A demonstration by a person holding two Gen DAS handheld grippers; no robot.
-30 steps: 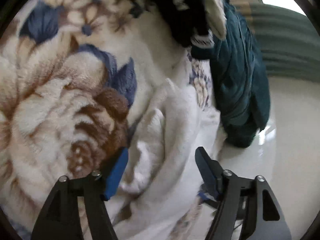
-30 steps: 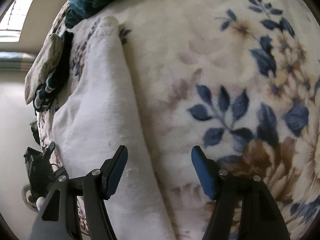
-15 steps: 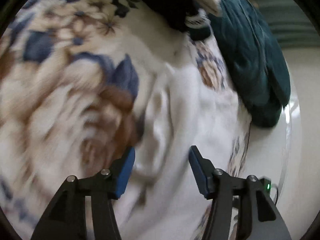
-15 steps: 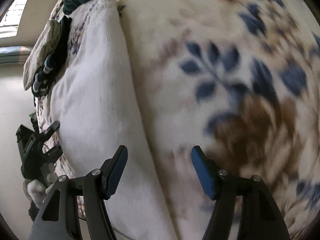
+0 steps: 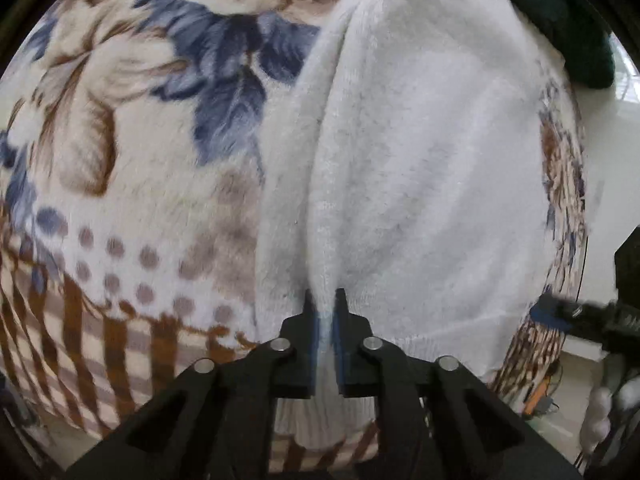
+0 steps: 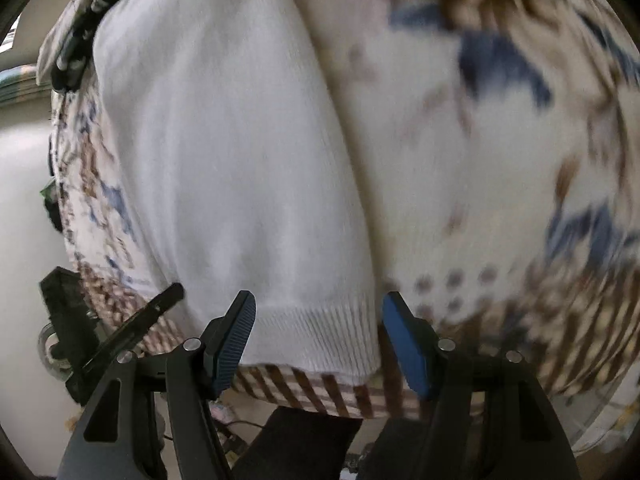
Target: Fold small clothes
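Observation:
A white knit garment (image 5: 420,168) lies lengthwise on a floral fleece blanket (image 5: 132,168). My left gripper (image 5: 325,304) is shut on a raised fold of the white garment near its ribbed hem. In the right wrist view the same white garment (image 6: 224,152) lies with its ribbed hem toward me. My right gripper (image 6: 318,320) is open, its blue pads on either side of the hem's right corner, just above the cloth. The other gripper (image 6: 132,320) shows at the left edge.
A dark green garment (image 5: 572,32) lies at the far right end of the blanket. More dark and patterned clothes (image 6: 76,40) lie at the far end. The blanket's striped edge (image 6: 320,392) hangs over the near side, pale floor (image 6: 24,208) beyond.
Both grippers have moved back toward the near hem of the white garment. My left gripper was open and has shut on a fold of it. My right gripper stays open.

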